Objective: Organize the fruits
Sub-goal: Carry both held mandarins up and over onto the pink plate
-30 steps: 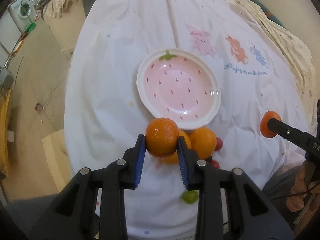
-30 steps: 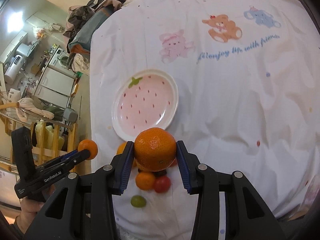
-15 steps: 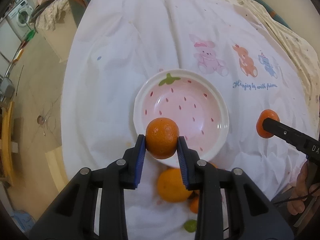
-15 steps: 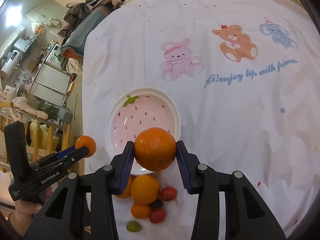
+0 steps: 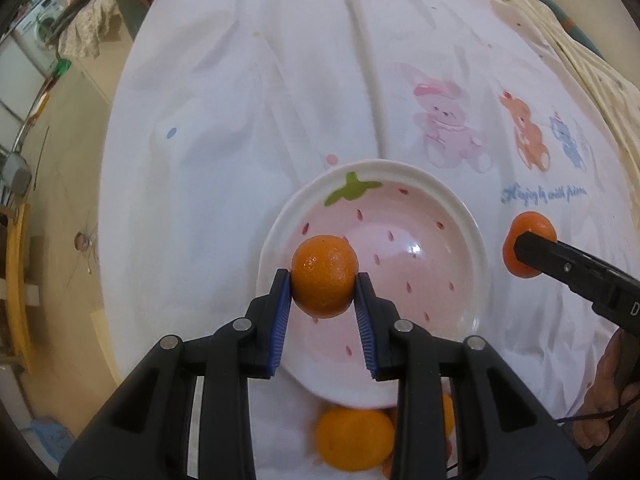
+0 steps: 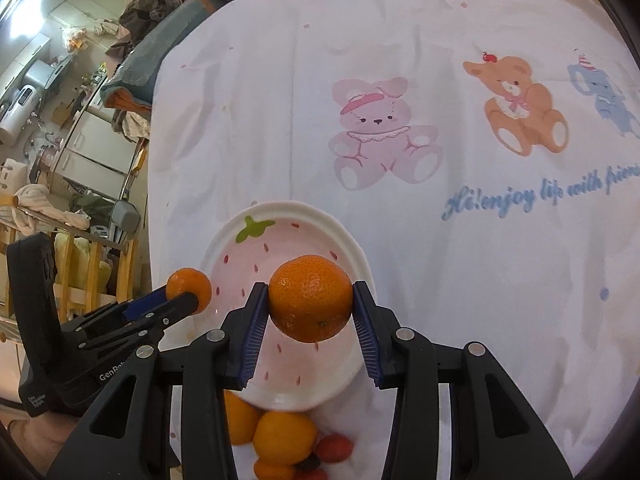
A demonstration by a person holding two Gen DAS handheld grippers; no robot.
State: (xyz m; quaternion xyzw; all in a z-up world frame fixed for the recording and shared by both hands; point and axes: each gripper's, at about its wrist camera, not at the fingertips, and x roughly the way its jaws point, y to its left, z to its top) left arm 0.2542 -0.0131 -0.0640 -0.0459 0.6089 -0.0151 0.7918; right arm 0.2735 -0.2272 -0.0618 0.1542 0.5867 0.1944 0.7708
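Oranges point(image 5: 324, 282) now over seemingly empty plate point(image 5: 470, 236)

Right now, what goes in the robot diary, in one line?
left gripper: shut on small orange | right gripper: shut on big orange | both over strawberry plate

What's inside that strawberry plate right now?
Nothing rests in the strawberry plate: only painted seeds show. Two held oranges hang over it, hiding patches of its pink bowl.
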